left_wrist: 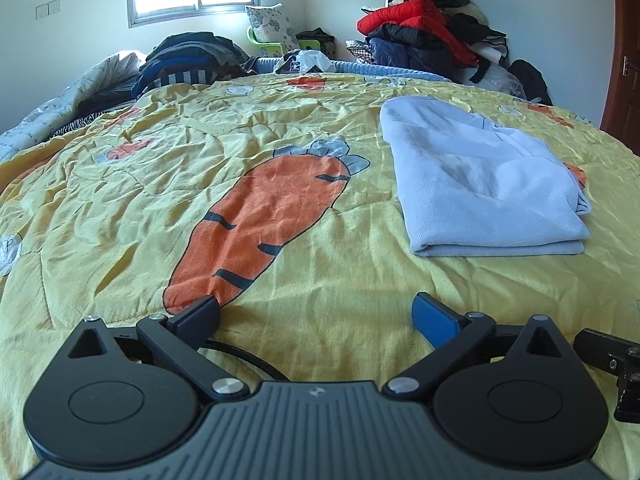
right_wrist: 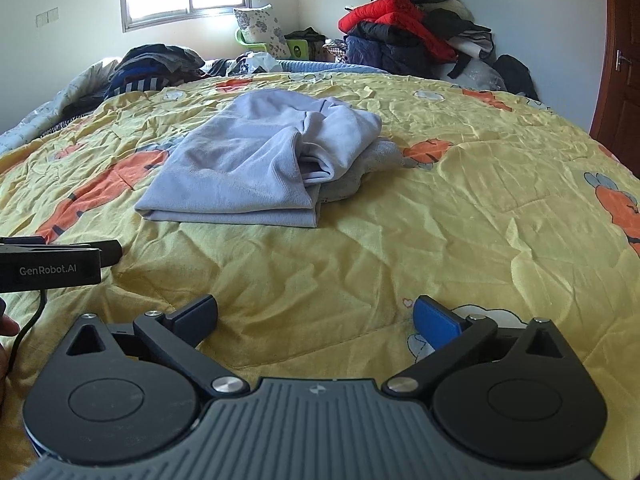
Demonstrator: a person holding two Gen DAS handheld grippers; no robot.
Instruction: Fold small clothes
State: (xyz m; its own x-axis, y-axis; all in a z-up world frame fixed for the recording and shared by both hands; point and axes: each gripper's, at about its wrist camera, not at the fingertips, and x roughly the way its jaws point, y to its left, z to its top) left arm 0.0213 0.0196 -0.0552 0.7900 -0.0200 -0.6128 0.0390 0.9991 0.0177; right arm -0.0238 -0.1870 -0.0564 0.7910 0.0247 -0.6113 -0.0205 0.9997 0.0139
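Left wrist view showed our left gripper and right gripper tilted downward over the yellow quilt, fingers spread and empty, near the folded lavender garment.

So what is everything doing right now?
Light blue garment: folded, lying on the bed, nothing touching it.
Left tongs: wide open, empty.
Right tongs: wide open, empty.
Yellow carrot quilt: spread out, wrinkled.
Clothes pile: heaped, unfolded.
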